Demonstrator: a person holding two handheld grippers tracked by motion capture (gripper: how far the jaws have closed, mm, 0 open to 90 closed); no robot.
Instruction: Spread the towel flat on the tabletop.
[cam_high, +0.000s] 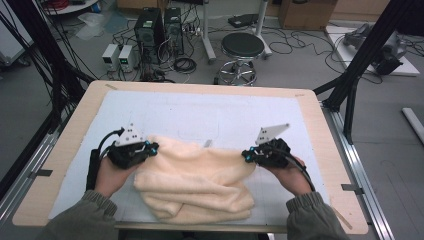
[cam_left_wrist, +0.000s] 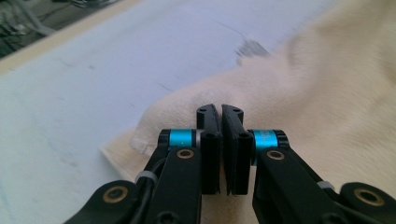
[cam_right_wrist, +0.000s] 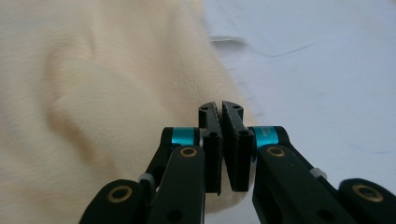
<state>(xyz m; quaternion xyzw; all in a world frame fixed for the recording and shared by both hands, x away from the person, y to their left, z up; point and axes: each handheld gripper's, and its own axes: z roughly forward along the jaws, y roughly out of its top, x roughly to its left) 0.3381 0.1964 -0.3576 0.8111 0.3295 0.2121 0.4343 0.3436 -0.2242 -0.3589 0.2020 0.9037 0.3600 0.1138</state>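
A cream fleece blanket (cam_high: 192, 180) lies bunched and partly folded on the white mat (cam_high: 200, 112) that covers the table (cam_high: 320, 130), toward the near edge and roughly midway between the left and right edges. The left gripper (cam_high: 150, 148) holds the blanket's upper left corner and the right gripper (cam_high: 246, 155) its upper right corner; each hand comes in from the near edge. In the left gripper view the jaws stand pressed together with the cloth's hemmed corner (cam_left_wrist: 154, 128) pinched at their tips, and the right gripper view shows the same: jaws closed, the fleece edge (cam_right_wrist: 219, 84) caught between them. So both corners are taken, and the top edge spans between the two grippers, sagging a little in the middle. The lower part of the blanket is a heap of loose folds near the table's near edge. By my reading, the grasp is done; spreading or folding the cloth neatly is all yet to come.
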